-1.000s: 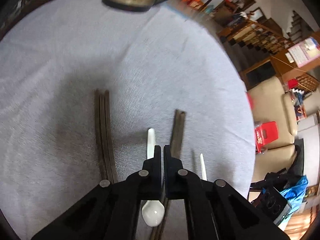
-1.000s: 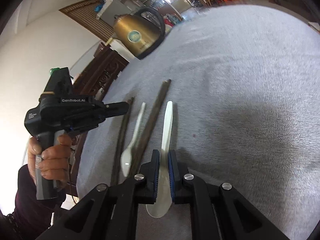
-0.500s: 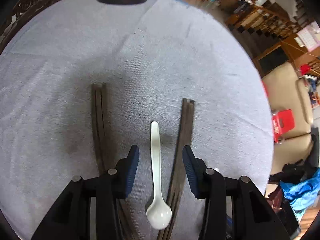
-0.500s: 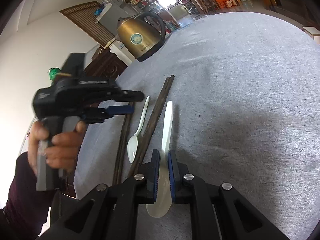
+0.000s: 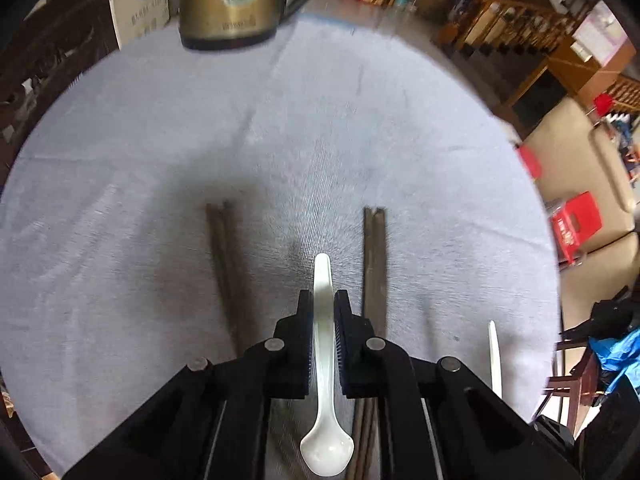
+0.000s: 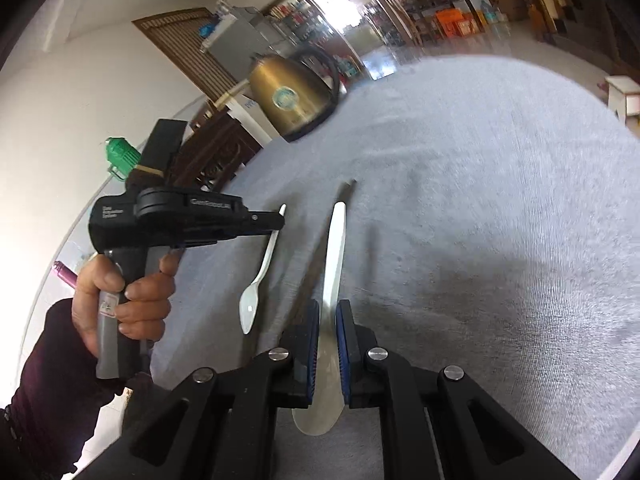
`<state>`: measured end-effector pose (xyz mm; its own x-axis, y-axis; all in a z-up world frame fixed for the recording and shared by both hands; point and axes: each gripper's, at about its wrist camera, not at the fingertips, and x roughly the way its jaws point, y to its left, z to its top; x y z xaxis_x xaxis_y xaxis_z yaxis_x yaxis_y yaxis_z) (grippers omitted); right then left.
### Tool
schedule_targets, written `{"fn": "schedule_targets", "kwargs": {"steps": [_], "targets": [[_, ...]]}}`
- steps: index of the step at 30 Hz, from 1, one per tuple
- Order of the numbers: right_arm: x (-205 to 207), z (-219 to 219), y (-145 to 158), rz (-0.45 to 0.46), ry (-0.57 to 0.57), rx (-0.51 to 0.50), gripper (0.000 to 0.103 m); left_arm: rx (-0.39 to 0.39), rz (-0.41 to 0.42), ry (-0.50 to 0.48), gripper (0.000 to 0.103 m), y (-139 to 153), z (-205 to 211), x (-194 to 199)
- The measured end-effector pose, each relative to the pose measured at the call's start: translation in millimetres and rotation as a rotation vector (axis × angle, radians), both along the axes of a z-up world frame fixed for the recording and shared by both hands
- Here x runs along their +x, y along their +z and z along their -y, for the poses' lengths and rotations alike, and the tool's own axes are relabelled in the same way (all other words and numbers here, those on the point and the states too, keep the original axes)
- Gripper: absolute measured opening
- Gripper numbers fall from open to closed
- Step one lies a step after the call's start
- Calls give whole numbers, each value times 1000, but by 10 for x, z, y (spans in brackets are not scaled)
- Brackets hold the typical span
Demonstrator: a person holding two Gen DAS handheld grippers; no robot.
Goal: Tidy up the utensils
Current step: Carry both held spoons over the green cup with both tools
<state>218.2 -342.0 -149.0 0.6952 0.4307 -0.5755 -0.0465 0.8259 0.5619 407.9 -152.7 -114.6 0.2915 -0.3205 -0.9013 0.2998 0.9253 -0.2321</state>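
left gripper [image 5: 324, 308]: jaws have just been closing, now clamped on the white spoon [image 5: 325, 380] handle (half a second ago they stood apart around it), between two chopstick pairs [image 5: 224, 256] [image 5: 374, 264] mid-worktop [image 5: 320, 128] | right gripper [image 6: 328, 316]: jaws still gripping second spoon [image 6: 334, 248] | kettle [image 5: 232, 0] at far edge

White walls [image 6: 72, 92], wooden stair railing [image 5: 516, 20], beige sofa [image 5: 580, 160].
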Motion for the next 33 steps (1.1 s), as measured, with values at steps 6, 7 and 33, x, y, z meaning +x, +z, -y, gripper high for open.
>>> {"fn": "schedule_targets", "kwargs": {"steps": [6, 7, 33], "targets": [[-282, -234, 424, 172, -3, 25, 10, -119, 166, -14, 10, 745, -339, -511], [-341, -281, 473, 196, -4, 32, 10, -143, 190, -15, 10, 852, -396, -628], [-1024, -948, 380, 321, -125, -6, 10, -314, 428, 225, 10, 747, -804, -1845]]}}
